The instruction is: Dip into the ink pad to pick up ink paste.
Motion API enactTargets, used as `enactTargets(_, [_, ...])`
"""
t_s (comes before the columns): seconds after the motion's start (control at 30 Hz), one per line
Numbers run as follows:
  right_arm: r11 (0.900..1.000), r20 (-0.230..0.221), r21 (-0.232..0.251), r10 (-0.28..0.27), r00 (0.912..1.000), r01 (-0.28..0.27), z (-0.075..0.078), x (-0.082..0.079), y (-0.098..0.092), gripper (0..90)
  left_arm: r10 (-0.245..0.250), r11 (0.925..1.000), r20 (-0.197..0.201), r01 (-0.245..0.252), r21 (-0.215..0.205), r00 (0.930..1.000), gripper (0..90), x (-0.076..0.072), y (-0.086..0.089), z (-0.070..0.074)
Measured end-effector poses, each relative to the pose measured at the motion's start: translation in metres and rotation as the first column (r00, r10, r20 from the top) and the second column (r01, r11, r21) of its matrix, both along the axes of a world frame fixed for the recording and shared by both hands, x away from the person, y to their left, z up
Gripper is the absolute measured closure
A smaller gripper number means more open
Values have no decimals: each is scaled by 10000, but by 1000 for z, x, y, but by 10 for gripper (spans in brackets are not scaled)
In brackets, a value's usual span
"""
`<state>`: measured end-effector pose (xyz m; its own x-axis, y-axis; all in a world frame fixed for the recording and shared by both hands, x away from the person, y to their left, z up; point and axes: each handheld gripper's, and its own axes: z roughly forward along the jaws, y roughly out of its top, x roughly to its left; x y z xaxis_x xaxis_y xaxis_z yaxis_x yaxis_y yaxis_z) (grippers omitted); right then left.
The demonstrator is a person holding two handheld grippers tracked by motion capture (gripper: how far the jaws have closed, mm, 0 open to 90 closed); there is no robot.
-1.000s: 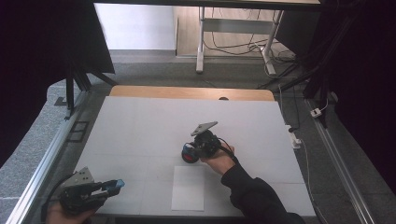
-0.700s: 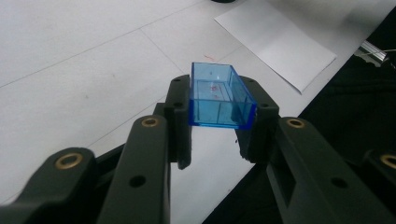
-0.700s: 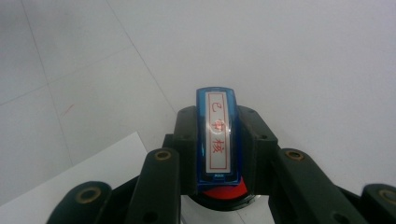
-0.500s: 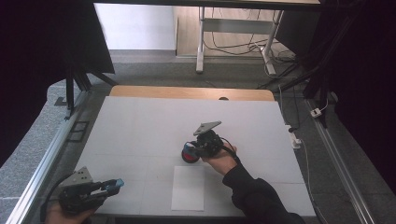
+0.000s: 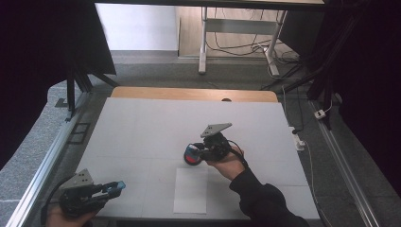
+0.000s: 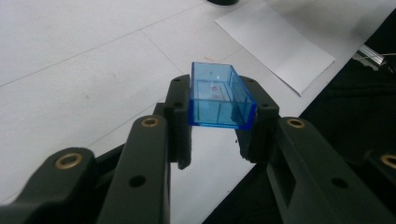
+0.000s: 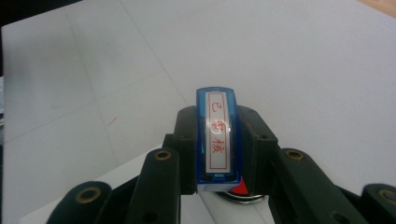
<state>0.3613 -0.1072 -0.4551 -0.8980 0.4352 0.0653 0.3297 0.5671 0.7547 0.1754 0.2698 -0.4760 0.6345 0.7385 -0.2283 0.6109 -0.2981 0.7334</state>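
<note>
Two grippers over white table (image 5: 142,127), largest item in shot. White paper sheet (image 5: 190,190) lies flat near front edge. Right gripper (image 5: 195,153), just beyond sheet, pinches blue stamp (image 7: 218,140) with red-lettered label, above round red-and-black ink pad (image 5: 191,158). Left gripper (image 5: 116,187), at front-left corner, clamps clear blue cap (image 6: 219,95), held off tabletop.

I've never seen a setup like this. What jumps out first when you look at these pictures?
Two bright blue plastic pieces stand out against the white table. The left gripper is shut on a clear blue cap near the table's front left corner. The right gripper is shut on a blue stamp with red characters on its label, held near the middle of the table just above a white sheet of paper.
</note>
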Motion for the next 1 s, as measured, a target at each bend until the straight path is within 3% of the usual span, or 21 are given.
enactTargets(0.5, [9984, 222, 433, 354, 9991, -363, 17, -25, -15, 710, -13, 10000, -5, 13, 14, 10000, 679, 0, 0, 0])
enactTargets(1.0, [9944, 248, 769, 713, 9971, -731, 21, -52, -24, 710, -39, 10000, 37, 39, 42, 10000, 679, 0, -1, 0])
